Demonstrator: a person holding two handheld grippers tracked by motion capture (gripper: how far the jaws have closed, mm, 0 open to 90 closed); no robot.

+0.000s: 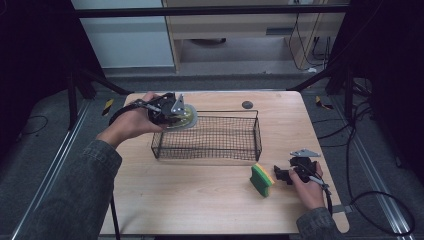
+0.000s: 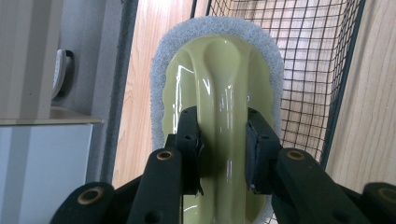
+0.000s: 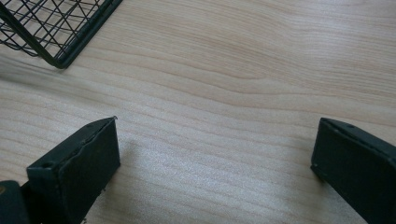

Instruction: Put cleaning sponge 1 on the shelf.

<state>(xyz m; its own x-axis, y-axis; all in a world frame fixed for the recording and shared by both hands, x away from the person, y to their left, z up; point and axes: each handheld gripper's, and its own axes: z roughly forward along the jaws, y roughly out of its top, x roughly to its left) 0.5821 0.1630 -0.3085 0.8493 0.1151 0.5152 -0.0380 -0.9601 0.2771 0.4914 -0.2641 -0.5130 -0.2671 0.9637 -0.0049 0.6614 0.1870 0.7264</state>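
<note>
Pale-green plastic scrubber [image 2: 219, 93], grey pad underneath, is clamped in the left gripper [image 2: 223, 140]: jaws pinch the raised handle ridge from both sides, pads pressed flat on it. Sensible grip, since the ridge is the only narrow part and the pad stays free of the jaws.

From the high view the left gripper [image 1: 167, 111] holds the scrubber [image 1: 184, 118] in the air at the near-left corner of the wire basket [image 1: 207, 137], right at or just over the rim. My read: it's being carried in to drop into the basket, pad facing down or sideways, hard to tell which.

Right gripper [image 1: 285, 173] sits low on the worktop [image 1: 200, 195], jaws wide apart with nothing between them; its own view shows bare wood [image 3: 224, 93] and a corner of the basket [image 3: 56, 28]. Green-and-yellow sponge [image 1: 261, 179] stands on edge just beside those jaws, not touching as far as I can see. Likely parked there as the next pick, so the right hand waits close by.

Risk, as I judge it: the scrubber could catch the rim wire on entry.
</note>
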